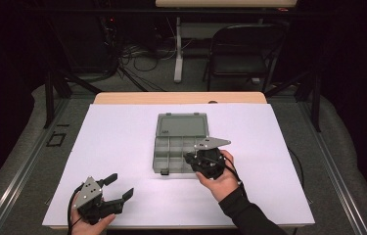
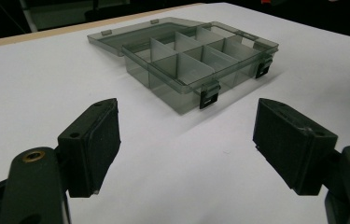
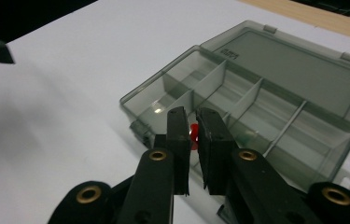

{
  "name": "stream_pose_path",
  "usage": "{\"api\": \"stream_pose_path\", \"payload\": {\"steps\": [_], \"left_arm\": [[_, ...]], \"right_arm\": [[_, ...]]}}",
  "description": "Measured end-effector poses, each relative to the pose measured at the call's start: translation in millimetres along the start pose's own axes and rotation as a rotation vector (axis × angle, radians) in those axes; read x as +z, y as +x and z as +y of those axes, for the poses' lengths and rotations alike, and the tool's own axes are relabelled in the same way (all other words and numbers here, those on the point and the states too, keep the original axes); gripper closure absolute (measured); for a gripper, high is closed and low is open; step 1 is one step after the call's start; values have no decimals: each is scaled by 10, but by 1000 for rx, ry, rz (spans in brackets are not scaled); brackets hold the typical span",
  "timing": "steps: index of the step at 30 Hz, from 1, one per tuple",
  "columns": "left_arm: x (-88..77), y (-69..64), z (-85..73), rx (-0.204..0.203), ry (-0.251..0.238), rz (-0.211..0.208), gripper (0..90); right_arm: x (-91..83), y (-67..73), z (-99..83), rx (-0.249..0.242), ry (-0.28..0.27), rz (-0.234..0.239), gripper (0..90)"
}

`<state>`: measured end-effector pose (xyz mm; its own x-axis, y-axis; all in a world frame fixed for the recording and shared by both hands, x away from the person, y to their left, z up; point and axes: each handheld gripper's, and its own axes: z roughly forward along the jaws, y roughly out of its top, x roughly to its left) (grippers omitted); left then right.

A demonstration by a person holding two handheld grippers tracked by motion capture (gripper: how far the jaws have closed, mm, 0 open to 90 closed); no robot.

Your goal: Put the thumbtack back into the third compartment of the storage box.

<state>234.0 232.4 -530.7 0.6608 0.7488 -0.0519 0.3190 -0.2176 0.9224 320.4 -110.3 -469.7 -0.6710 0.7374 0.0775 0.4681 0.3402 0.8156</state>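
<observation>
R gripper (image 3: 192, 122) clenched on small red piece (image 3: 194, 132) over organiser box (image 3: 275, 100) near-right corner, L gripper (image 2: 186, 140) released, apart near table (image 1: 122, 132) front-left edge, white sheet free around.

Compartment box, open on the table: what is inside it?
The compartment box shows grey dividers and bare cells in the left gripper view. The right gripper holds a small red piece over its near cells; its jaws cover what lies beneath them.

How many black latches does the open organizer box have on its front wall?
2. In the left gripper view, the nearer latch and the farther latch both hang on the front wall of the box.
</observation>
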Motion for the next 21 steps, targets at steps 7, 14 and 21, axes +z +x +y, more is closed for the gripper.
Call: {"api": "stream_pose_path", "payload": {"steps": [7,14,21], "left_arm": [[0,1,0,1,-1,0,229],[0,6,-1,0,-2,0,229],[-2,5,0,1,-2,-1,229]], "right_arm": [[141,-160,117,25,9,-54,836],[301,-226,170,40,32,-77,836],[442,-288,219,57,50,-98,836]]}}
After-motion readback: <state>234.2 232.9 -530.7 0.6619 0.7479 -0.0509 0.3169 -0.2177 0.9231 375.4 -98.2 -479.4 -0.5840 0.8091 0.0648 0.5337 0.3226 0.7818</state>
